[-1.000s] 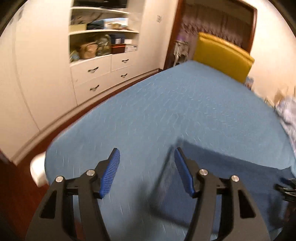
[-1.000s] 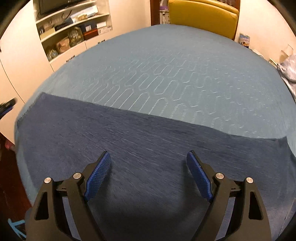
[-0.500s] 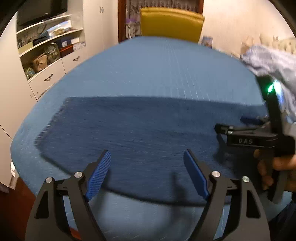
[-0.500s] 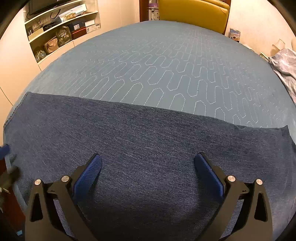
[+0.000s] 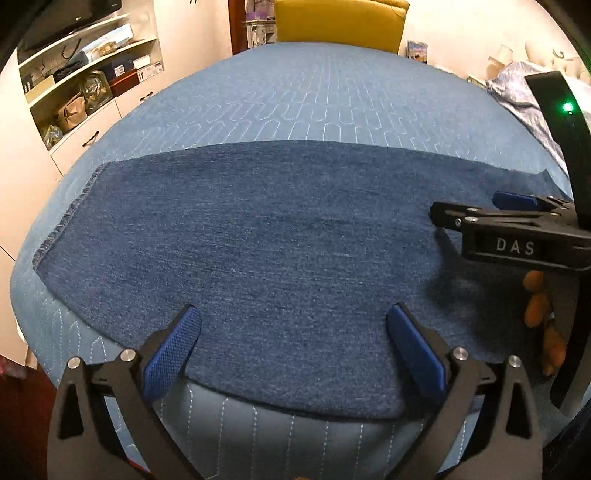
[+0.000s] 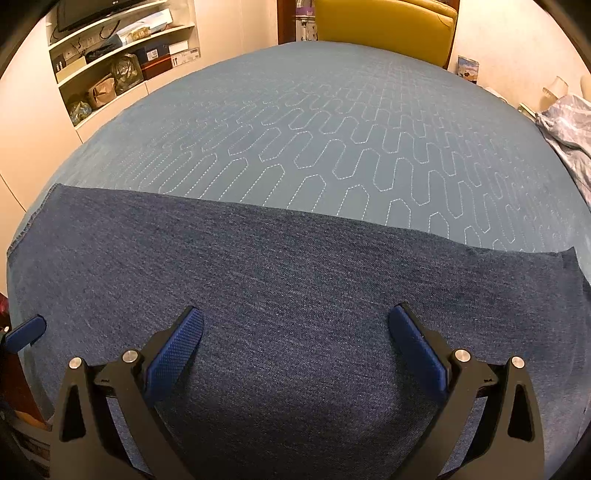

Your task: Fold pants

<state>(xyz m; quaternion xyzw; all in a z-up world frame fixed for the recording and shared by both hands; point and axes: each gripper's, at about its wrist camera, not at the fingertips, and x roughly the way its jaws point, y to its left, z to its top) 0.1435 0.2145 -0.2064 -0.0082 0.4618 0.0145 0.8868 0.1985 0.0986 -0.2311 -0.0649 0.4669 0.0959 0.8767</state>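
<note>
So the jeans [image 5: 266, 240] are lying flat across my blue quilted bed [image 6: 332, 122], and both my left gripper [image 5: 293, 339] and right gripper [image 6: 295, 339] hover over them, spread wide, holding nothing.

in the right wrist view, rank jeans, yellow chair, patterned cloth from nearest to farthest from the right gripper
1. jeans, directly under the open right gripper.
2. patterned cloth, far right at the bed's edge.
3. yellow chair, straight ahead beyond the bed.

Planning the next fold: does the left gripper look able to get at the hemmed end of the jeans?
Probably yes: the left gripper is open, the jeans lie flat, and nothing covers the hem.
</note>
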